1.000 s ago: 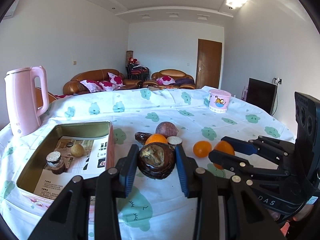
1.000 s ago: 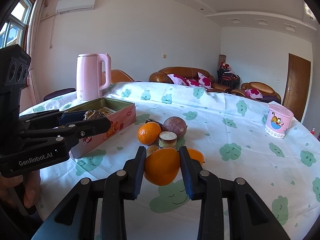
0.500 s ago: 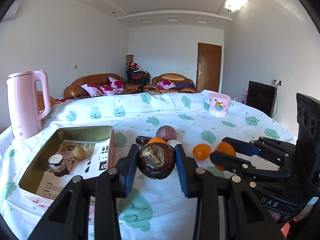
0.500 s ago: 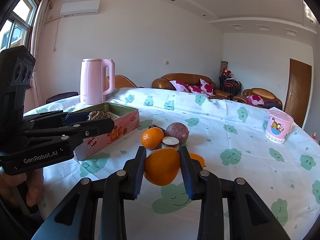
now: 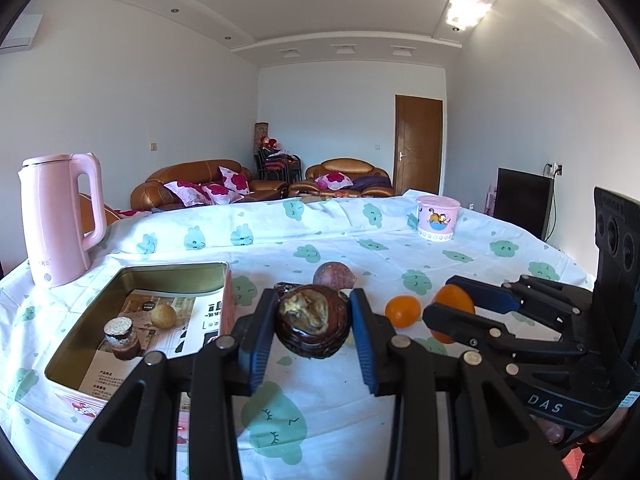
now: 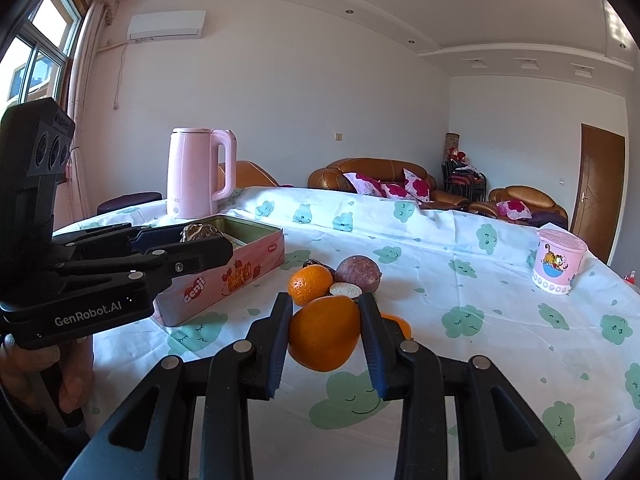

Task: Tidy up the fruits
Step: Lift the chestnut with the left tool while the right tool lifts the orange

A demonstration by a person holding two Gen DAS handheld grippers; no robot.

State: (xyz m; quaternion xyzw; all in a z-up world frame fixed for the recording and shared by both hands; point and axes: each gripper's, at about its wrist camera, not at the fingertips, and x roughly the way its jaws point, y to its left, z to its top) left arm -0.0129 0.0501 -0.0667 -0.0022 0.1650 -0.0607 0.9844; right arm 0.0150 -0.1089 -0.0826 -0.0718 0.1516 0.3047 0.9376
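while both point slightly downward above the table (image 5: 360,256), left tongs (image 5: 313,330) clamp a dark fruit (image 5: 313,326), right tongs (image 6: 325,334) an orange (image 6: 323,332).

We see a dark brown, wrinkled fruit (image 5: 313,328) with a pale torn top held above the tablecloth, just right of the open tin (image 5: 132,276). The tin is a pink rectangular box with a gold inside, lying at the left of the table; in it sit a small round tan fruit (image 5: 163,315) and a dark stubby piece with a pale cut top (image 5: 119,336). At the right a large orange (image 6: 324,334) is also held clear of the cloth. Beyond it lie a smaller orange (image 6: 310,284), a purplish round fruit (image 6: 358,273), a cut piece with a pale face (image 6: 346,289) and another orange (image 5: 403,311), close together.
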